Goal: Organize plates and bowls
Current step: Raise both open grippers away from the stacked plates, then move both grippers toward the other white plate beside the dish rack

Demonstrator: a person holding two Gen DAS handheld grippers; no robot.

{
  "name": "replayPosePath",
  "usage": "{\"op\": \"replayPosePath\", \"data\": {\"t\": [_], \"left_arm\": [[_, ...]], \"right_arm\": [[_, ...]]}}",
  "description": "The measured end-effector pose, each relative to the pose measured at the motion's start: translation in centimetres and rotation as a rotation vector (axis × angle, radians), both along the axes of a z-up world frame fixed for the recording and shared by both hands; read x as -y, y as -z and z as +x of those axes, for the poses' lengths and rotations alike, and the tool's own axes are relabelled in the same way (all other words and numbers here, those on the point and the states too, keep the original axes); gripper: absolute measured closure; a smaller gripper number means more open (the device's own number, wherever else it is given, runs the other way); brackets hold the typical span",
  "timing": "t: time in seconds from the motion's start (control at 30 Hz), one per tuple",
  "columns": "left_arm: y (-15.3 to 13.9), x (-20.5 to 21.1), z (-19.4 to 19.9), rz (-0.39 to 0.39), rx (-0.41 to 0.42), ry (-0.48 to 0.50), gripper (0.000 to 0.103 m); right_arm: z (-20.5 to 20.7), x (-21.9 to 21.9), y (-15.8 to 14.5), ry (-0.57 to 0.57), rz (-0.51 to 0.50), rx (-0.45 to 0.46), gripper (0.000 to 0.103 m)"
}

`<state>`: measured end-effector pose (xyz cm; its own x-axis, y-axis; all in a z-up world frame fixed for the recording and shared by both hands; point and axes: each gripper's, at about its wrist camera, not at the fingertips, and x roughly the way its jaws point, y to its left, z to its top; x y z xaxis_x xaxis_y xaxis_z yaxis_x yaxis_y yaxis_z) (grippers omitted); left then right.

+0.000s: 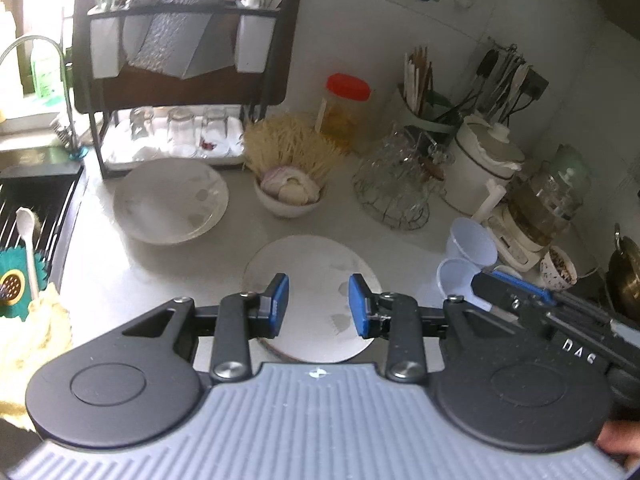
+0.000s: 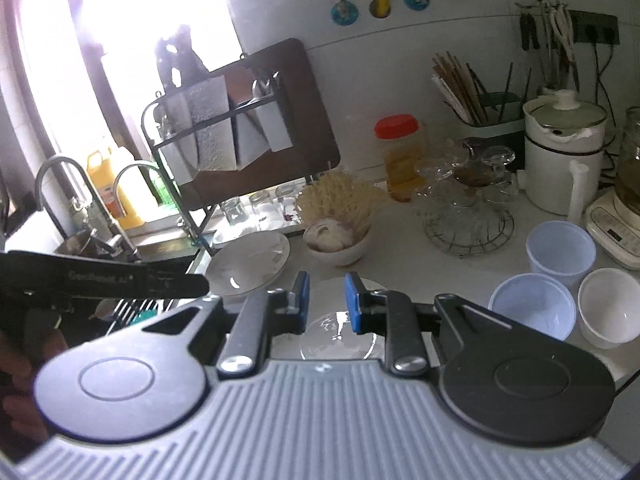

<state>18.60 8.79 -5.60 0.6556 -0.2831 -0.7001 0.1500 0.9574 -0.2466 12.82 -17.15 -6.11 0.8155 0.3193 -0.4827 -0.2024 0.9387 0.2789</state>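
A flat white plate (image 1: 308, 280) lies on the counter under my left gripper (image 1: 318, 306), which hovers above it, open and empty. A larger white plate (image 1: 170, 200) sits to its left near the dish rack. In the right wrist view my right gripper (image 2: 327, 302) is open and empty above the flat plate (image 2: 338, 336); the larger plate (image 2: 250, 264) lies behind to the left. Two pale blue plastic bowls (image 2: 560, 250) (image 2: 532, 304) and a white bowl (image 2: 610, 308) stand at the right. A white bowl of onion and garlic (image 1: 290, 194) sits behind.
A black dish rack (image 1: 180, 80) with glasses stands at the back left, the sink (image 1: 32, 216) at the left. A red-lidded jar (image 1: 346, 108), a wire basket of glassware (image 1: 396, 184), a chopstick holder (image 2: 488, 112) and white kitchen appliances (image 2: 560, 156) crowd the back right.
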Motion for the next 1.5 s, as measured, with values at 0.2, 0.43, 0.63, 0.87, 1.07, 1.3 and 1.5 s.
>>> {"op": "replayPosePath", "data": {"t": [0.2,0.43,0.63,0.87,1.07,1.3,1.5], "left_arm": [[0.2,-1.1,-0.4,-0.015,-0.006,-0.027,0.065],[0.5,-2.4,-0.4,-0.024,-0.013,-0.052,0.063],[0.3,-4.5,-1.0,0.000,-0.006,-0.093,0.059],[0.2,-7.1,-2.1,0.009,-0.010,-0.170,0.055],[0.5,-8.2,-3.2,0.006,-0.013,-0.224,0.054],[1.1,-8.8,-3.6,-0.004,-0.028,-0.253,0.049],[1.4,-9.1,-2.4,-0.018,-0.042,-0.248,0.042]], "right_arm": [[-0.3,-0.7,-0.1,-0.006,-0.015,-0.009,0.079],[-0.1,-1.2,0.1,-0.015,-0.012,-0.012,0.057],[0.7,-2.6,0.3,-0.054,-0.017,-0.028,0.057],[1.6,-4.8,0.3,-0.132,-0.015,-0.038,0.057],[1.5,-6.0,0.3,-0.189,-0.021,-0.039,0.058],[1.4,-6.7,0.8,-0.211,-0.026,-0.057,0.058],[1.6,-6.9,0.9,-0.196,-0.040,-0.071,0.032]]}}
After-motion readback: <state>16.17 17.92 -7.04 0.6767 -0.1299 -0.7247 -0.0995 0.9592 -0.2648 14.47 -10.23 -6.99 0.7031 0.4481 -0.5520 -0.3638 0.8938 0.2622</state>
